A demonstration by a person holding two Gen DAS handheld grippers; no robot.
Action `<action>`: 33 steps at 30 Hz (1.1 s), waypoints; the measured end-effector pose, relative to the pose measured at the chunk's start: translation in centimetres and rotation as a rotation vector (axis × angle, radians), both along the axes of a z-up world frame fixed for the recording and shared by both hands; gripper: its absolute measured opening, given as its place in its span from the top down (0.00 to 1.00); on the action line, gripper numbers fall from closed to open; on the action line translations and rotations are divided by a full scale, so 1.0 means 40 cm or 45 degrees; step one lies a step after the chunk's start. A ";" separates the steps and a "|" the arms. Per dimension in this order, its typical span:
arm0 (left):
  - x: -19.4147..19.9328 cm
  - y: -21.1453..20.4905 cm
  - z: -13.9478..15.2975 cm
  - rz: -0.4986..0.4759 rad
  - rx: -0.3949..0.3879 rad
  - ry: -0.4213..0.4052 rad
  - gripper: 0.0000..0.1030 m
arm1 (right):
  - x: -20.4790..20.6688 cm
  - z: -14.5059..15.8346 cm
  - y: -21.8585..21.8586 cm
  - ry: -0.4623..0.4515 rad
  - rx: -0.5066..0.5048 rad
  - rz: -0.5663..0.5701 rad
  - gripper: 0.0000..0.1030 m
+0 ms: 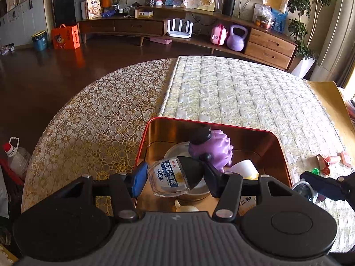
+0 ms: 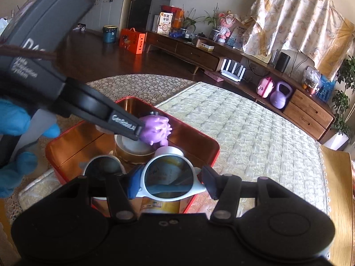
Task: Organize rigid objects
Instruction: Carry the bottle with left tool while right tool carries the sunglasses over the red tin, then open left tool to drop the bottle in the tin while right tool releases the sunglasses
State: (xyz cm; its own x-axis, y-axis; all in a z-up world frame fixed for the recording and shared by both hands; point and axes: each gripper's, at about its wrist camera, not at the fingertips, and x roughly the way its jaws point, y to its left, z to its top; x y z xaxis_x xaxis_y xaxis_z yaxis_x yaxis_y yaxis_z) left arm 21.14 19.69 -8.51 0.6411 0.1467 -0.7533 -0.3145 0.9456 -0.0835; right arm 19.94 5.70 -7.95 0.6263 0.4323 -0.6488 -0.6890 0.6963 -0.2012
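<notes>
1. Left gripper [image 1: 174, 180]: half open, its blue pad and black pad pressed against the two sides of a small clear bottle [image 1: 168, 180] with a black cap and a blue-and-white label. The bottle lies tilted, cap toward the right, held above the tin's interior.
2. Right gripper [image 2: 169, 182]: half open, clamped across one lens of white-framed sunglasses [image 2: 168, 178]; the second lens [image 2: 103, 166] juts out to the left of the jaws. The sunglasses hang over the tin's near edge.
3. Tin [image 1: 153, 133]: a red box with a gold, mirror-like inside, standing on the table at the seam between the lace cloth [image 1: 88, 119] and the quilted mat [image 1: 239, 97].
4. Contents of the tin: a purple spiky toy [image 1: 218, 149] near the far wall, a roll of tape [image 2: 135, 153] just in front of it, and a white cup [image 1: 244, 168] on the right side. A pale item below the bottle is too hidden to identify.
5. In the right wrist view, the left gripper's arm [image 2: 124, 125] crosses in front of the toy, and a blue-gloved hand [image 2: 15, 124] grasps its handle.
6. Beyond the tin's right side, small pink and green items [image 1: 330, 161] lie loose on the mat, well apart from both grippers.
</notes>
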 end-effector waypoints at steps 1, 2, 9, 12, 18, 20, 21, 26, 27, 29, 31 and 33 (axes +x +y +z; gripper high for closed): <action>0.005 -0.001 -0.002 -0.003 0.004 0.000 0.47 | 0.003 -0.003 0.003 0.005 0.000 0.001 0.45; 0.009 -0.004 -0.003 -0.011 0.007 -0.003 0.47 | 0.005 -0.006 0.006 0.008 -0.002 -0.002 0.45; 0.024 -0.027 -0.033 -0.059 0.023 0.014 0.47 | -0.007 -0.028 0.025 -0.017 -0.037 0.049 0.45; 0.025 -0.019 -0.051 -0.042 0.001 0.034 0.47 | -0.012 -0.034 0.028 -0.012 -0.039 0.059 0.45; 0.016 -0.020 -0.056 -0.048 0.008 0.026 0.47 | -0.015 -0.034 0.021 -0.013 -0.012 0.058 0.35; 0.014 -0.023 -0.057 -0.054 0.014 0.026 0.47 | -0.018 -0.033 0.016 -0.013 -0.004 0.058 0.35; 0.013 -0.024 -0.058 -0.057 0.016 0.025 0.47 | -0.019 -0.032 0.013 -0.010 0.002 0.054 0.35; 0.007 -0.027 -0.056 -0.063 0.019 0.031 0.47 | -0.031 -0.018 -0.013 -0.006 0.037 0.038 0.31; 0.005 -0.027 -0.056 -0.059 0.019 0.033 0.47 | -0.033 -0.014 -0.020 -0.004 0.045 0.033 0.31; 0.002 -0.025 -0.054 -0.057 0.013 0.035 0.43 | -0.036 -0.006 -0.034 0.003 0.062 0.024 0.29; -0.002 -0.024 -0.052 -0.058 0.013 0.035 0.40 | -0.039 0.002 -0.046 0.012 0.079 0.016 0.27; -0.008 -0.024 -0.049 -0.054 0.017 0.034 0.40 | -0.041 0.010 -0.058 0.030 0.097 0.006 0.27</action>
